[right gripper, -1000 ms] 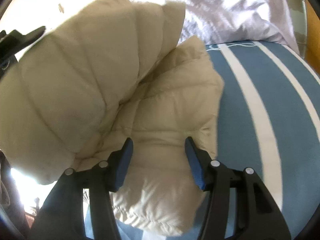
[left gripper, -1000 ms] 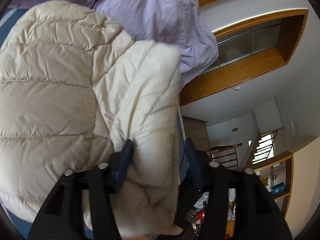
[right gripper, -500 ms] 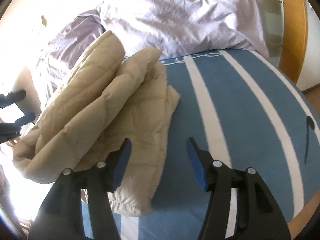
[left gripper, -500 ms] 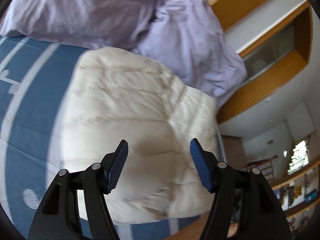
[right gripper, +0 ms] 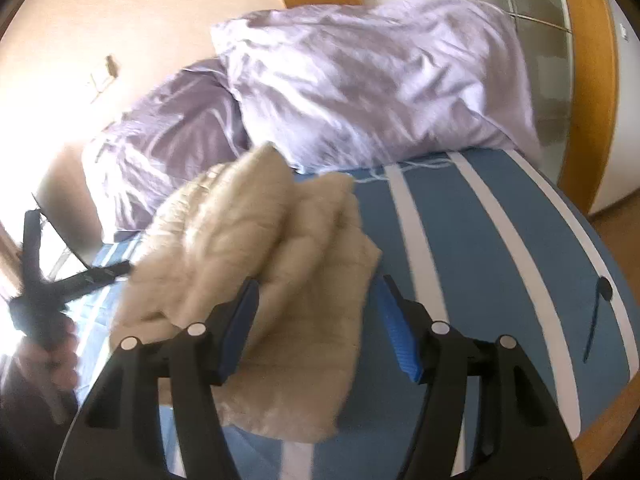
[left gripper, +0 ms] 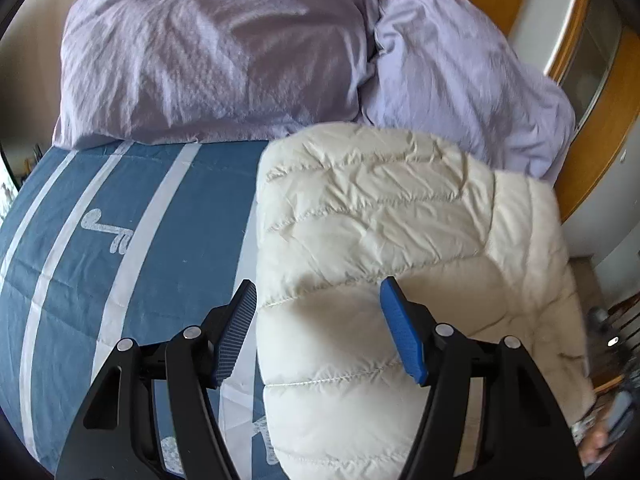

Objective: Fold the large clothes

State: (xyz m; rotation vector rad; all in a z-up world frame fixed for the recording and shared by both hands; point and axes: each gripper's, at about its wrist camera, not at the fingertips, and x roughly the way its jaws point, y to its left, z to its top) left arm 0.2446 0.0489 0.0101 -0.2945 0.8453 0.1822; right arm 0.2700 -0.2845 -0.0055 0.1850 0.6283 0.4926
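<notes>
A cream quilted puffer jacket (left gripper: pixel 400 248) lies folded in a thick bundle on the blue white-striped bed cover (left gripper: pixel 132 248). My left gripper (left gripper: pixel 318 330) is open, its blue pads standing apart above the jacket's near end, holding nothing. In the right wrist view the same jacket (right gripper: pixel 280 292) looks tan and blurred. My right gripper (right gripper: pixel 318 324) is open above its near edge and empty. The left gripper (right gripper: pixel 60 280) shows in the right wrist view as a dark shape at the far left, apart from the jacket.
Two lilac pillows (left gripper: pixel 224 52) lie at the head of the bed, also in the right wrist view (right gripper: pixel 360 80). A wooden headboard frame (left gripper: pixel 592 128) stands to the right. The bed's edge (right gripper: pixel 600 432) drops off at the lower right.
Both grippers let go of the jacket and drew back. The jacket dropped from its lifted fold and now lies as a bundle on the bed cover.
</notes>
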